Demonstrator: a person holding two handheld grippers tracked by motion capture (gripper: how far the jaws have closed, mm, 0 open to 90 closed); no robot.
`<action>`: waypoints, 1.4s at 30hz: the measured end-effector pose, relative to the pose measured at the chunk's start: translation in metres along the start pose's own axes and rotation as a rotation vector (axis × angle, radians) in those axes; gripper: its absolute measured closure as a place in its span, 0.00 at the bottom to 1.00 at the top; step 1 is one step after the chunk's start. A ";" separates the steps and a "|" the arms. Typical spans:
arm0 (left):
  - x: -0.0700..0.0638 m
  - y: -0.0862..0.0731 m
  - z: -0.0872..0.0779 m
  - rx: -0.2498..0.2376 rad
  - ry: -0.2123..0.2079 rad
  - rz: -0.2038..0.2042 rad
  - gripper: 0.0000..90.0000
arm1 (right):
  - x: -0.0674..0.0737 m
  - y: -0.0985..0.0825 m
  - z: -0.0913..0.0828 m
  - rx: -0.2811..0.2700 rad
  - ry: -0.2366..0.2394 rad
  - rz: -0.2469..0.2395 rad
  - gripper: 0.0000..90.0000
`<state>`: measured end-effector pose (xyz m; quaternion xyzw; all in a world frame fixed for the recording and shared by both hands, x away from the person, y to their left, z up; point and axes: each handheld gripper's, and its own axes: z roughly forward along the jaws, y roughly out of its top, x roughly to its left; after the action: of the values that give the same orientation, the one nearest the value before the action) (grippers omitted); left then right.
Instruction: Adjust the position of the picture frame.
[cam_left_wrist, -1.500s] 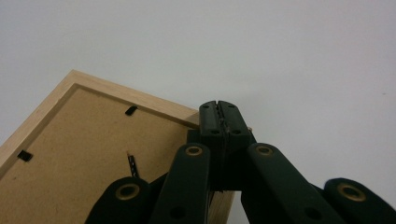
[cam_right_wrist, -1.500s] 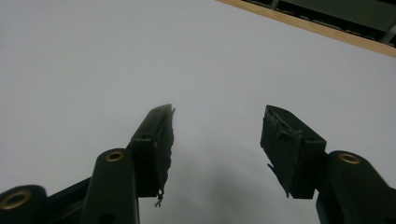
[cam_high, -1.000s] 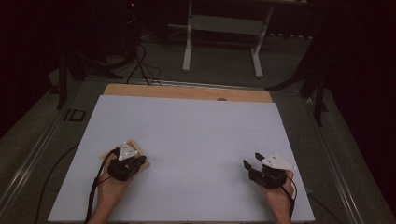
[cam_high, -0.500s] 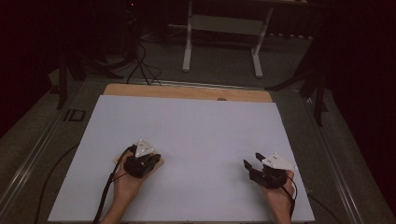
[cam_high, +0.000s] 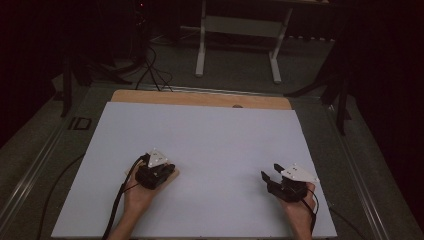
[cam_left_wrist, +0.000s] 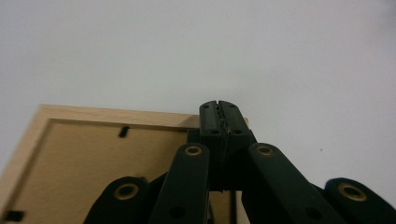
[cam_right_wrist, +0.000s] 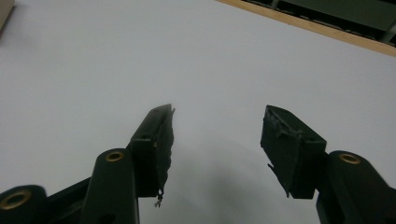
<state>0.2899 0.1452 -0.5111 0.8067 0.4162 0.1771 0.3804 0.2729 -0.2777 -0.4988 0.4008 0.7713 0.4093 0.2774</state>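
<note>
High view first, starting at the near edge of the white table (cam_high: 210, 135): two hands resting there, left hand (cam_high: 135, 197) toward the near left part, right hand (cam_high: 300, 210) toward the near right corner, well apart from each other.

Left gripper (cam_left_wrist: 218, 119) with jaws pressed fully together, no gap between the pads. Just under and beside it, flat on the table, a wooden frame (cam_left_wrist: 93, 158), back side up, with small black clips along its inner rim. Seen from above as a small wooden corner (cam_high: 172, 176) coming out from below the gripper, on the near left part of the table. Closed tips placed over one corner of the frame; impossible to say from these pictures whether something thin of the frame is pinched between them or whether simply resting on it.

Right gripper (cam_right_wrist: 217, 135) with jaws wide apart and nothing between them, only bare table under the tips.

Farther on, open white table, then a wooden strip (cam_high: 200, 98) along the far edge, and beyond it a metal stand (cam_high: 240, 25) on the dark floor.

Judging by this: work at a very early point. Frame reached by one gripper, close to the near edge. Not yet touched by the other gripper. No visible goal place on the table, so probably most of the handling left to do.
</note>
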 end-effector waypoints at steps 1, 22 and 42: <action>0.004 0.001 -0.006 -0.013 0.007 -0.003 1.00 | 0.000 0.000 0.000 0.000 -0.001 0.001 0.48; 0.068 -0.034 -0.060 -0.040 0.178 -0.117 1.00 | 0.000 0.000 -0.001 -0.002 -0.006 0.003 0.48; 0.090 -0.056 -0.062 0.016 0.200 -0.162 1.00 | 0.000 0.000 -0.001 -0.002 -0.005 0.004 0.48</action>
<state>0.2757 0.2669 -0.5162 0.7516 0.5175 0.2221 0.3436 0.2723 -0.2785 -0.4983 0.4030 0.7694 0.4098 0.2789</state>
